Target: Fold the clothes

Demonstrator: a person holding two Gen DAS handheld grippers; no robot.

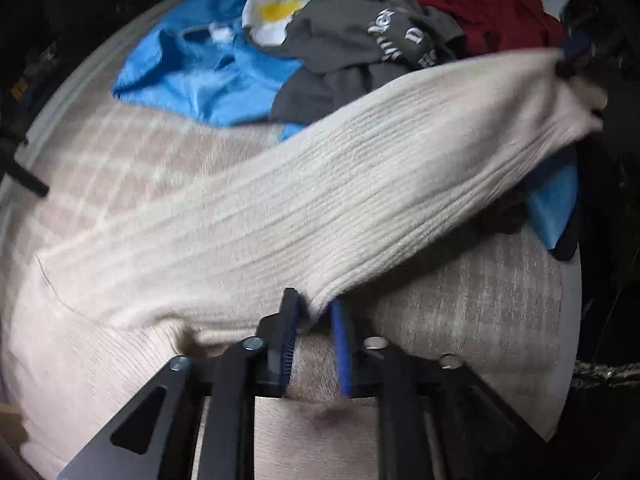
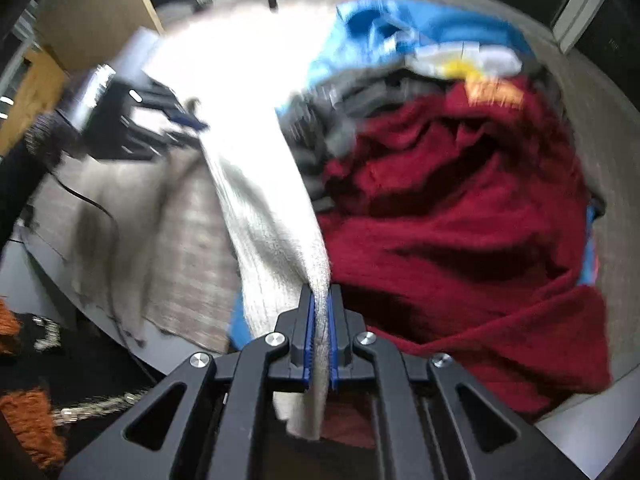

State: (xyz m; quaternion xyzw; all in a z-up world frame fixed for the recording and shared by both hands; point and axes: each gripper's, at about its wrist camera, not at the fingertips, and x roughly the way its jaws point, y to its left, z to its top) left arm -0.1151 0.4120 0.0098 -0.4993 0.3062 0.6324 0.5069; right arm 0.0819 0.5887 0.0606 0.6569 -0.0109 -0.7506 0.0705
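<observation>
Tablecloth [image 1: 120, 148], beige plaid, covers a round table [image 1: 570, 280] and fills most of the left wrist frame. Cream ribbed sweater [image 1: 320, 200] stretches diagonally from lower left to upper right of that frame, lifted off the cloth, blurred. Left gripper [image 1: 314, 312] at bottom centre pinches its lower edge between the blue pads; jaws not fully together, fabric between them. Far end of the sweater at upper right is held by the right gripper [image 1: 568, 54], mostly hidden there.

Right wrist frame: right gripper [image 2: 319, 304] at bottom centre clamped tight on the same sweater [image 2: 272, 220], which runs up toward upper left, overexposed and blurred, some hanging below the jaws. Left gripper [image 2: 188, 118] shows blurred at middle left.

Pile of other clothes sits behind the sweater: dark red top [image 2: 460, 220] fills the right of the right wrist frame, also upper right in the left wrist frame [image 1: 480, 4]; blue garment [image 1: 192, 76] upper left with a white and yellow flower [image 1: 272, 10]; grey T-shirt [image 1: 352, 44] with white lettering between blue and red, partly hidden by the sweater. Black and orange clothing [image 2: 28, 392] at lower left of the right wrist frame, off the table.
</observation>
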